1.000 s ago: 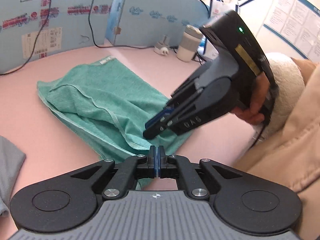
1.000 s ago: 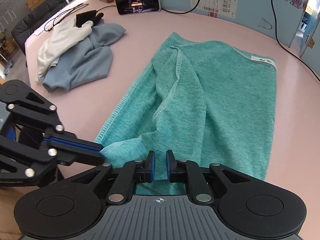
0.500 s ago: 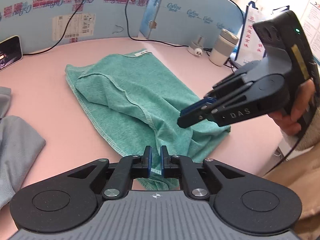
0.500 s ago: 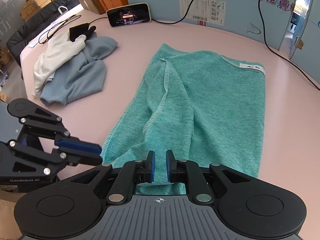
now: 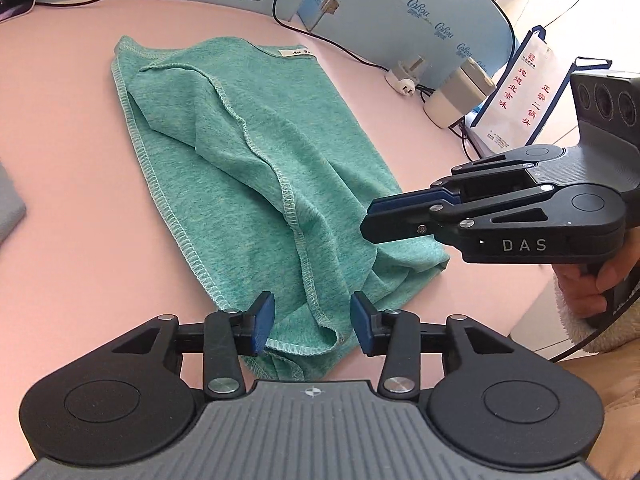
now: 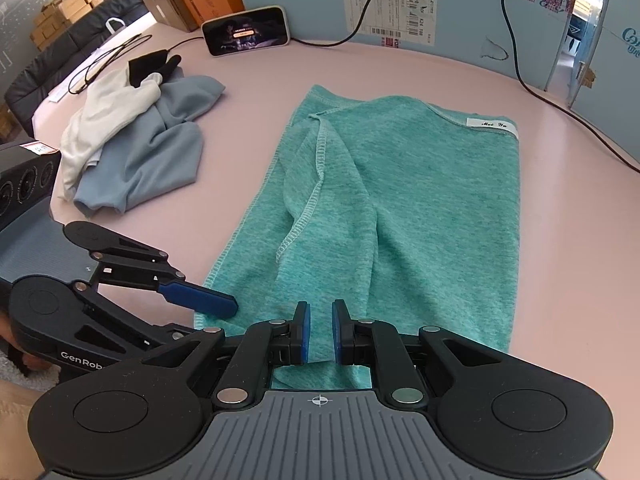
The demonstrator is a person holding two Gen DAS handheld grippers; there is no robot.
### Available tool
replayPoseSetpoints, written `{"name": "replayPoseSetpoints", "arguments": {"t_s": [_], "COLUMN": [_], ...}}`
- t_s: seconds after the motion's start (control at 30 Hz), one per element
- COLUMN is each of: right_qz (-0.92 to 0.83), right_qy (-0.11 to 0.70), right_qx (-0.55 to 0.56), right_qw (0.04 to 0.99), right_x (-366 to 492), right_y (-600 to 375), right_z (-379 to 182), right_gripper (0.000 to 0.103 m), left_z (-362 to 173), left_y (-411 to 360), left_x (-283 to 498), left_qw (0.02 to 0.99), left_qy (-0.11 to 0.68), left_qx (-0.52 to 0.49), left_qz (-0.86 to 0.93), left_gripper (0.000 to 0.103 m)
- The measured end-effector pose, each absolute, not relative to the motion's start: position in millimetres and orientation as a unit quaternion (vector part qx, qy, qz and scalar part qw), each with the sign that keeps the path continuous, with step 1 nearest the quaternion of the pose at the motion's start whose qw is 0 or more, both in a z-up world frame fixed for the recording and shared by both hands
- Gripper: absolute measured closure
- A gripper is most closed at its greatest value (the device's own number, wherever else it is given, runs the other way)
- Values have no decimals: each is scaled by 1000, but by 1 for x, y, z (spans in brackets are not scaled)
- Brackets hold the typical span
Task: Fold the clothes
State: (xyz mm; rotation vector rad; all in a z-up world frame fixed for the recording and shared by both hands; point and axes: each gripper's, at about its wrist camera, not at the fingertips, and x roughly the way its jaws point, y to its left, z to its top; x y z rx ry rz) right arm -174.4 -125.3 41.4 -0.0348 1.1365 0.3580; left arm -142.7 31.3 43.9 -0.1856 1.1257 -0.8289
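A green garment (image 5: 256,168) lies folded lengthwise on the pink table, also seen in the right wrist view (image 6: 408,216); its white label is at the far end. My left gripper (image 5: 312,326) is open just above the garment's near edge, holding nothing. My right gripper (image 6: 320,330) is slightly open over the near right part of the hem, with cloth below the gap. The right gripper shows in the left wrist view (image 5: 404,216), hovering above the garment's near right corner. The left gripper shows in the right wrist view (image 6: 200,298) at the near left corner.
A pile of grey-blue and white clothes (image 6: 136,144) lies at the left. A phone (image 6: 246,36) and blue panels with cables stand at the back. A white cup (image 5: 456,100), a plug (image 5: 404,80) and a paper bag (image 5: 520,92) stand at the far right.
My left gripper opened and let go of the garment's near edge. The hem now lies flat on the table. My right gripper has opened slightly. Both drew back a little toward the near edge.
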Motion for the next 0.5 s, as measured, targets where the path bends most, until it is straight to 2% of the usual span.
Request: {"name": "replayPoseSetpoints", "arguments": {"t_s": [0.03, 0.07, 0.13, 0.17, 0.5], "right_qz": [167, 167, 165, 165, 167], "right_qy": [535, 535, 534, 534, 533], "right_qx": [-16, -15, -16, -16, -17], "right_qw": [828, 828, 829, 829, 830], "right_x": [-174, -175, -175, -175, -173], "right_y": [-126, -126, -126, -127, -128], "right_z": [41, 41, 41, 41, 40], "right_gripper": [90, 90, 90, 90, 89], "left_z": [44, 44, 44, 44, 56], "left_y": [31, 31, 31, 32, 43], "left_x": [-142, -143, -143, -143, -155], "left_qw": [762, 763, 760, 757, 728], "left_qy": [517, 515, 515, 517, 522], "left_qx": [-88, -90, -91, -94, -134], "left_qz": [-380, -380, -385, -390, -423], "left_gripper": [78, 93, 96, 101, 101]}}
